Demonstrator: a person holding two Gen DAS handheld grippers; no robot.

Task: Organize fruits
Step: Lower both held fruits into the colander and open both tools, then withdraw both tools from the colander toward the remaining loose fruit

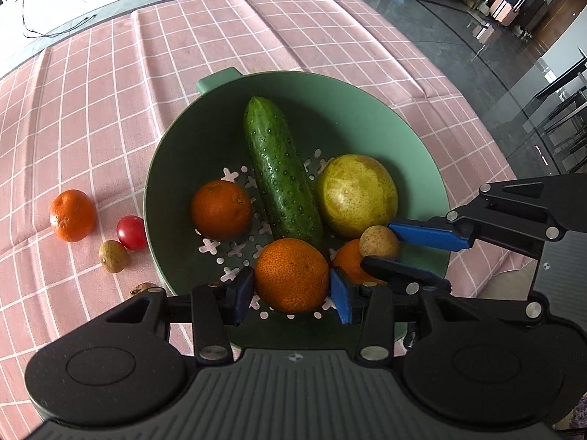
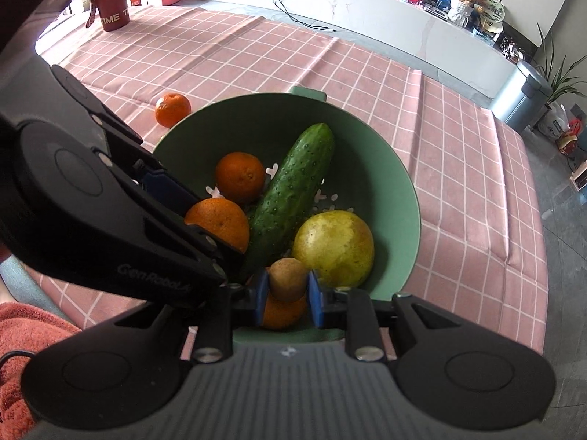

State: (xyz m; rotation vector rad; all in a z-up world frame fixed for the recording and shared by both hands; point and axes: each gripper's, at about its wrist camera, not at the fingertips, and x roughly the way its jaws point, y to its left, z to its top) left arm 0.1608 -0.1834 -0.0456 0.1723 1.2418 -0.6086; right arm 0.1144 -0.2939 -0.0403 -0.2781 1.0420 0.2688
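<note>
Left gripper (image 1: 292, 290) fingers clamp orange (image 1: 291, 275) | right gripper (image 2: 286, 296) fingers clamp longan (image 2: 288, 279), half-hiding tangerine (image 2: 282, 311)

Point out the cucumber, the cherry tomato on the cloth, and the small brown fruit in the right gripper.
cucumber (image 1: 280, 168): left wrist view, middle of its bumpy skin.
cherry tomato (image 1: 131, 232): left wrist view, centre of its red skin.
small brown fruit (image 2: 288, 279): right wrist view, its front face between the pads.

A brown fruit (image 1: 143, 288) sits half hidden behind the left gripper (image 1: 291, 295).
</note>
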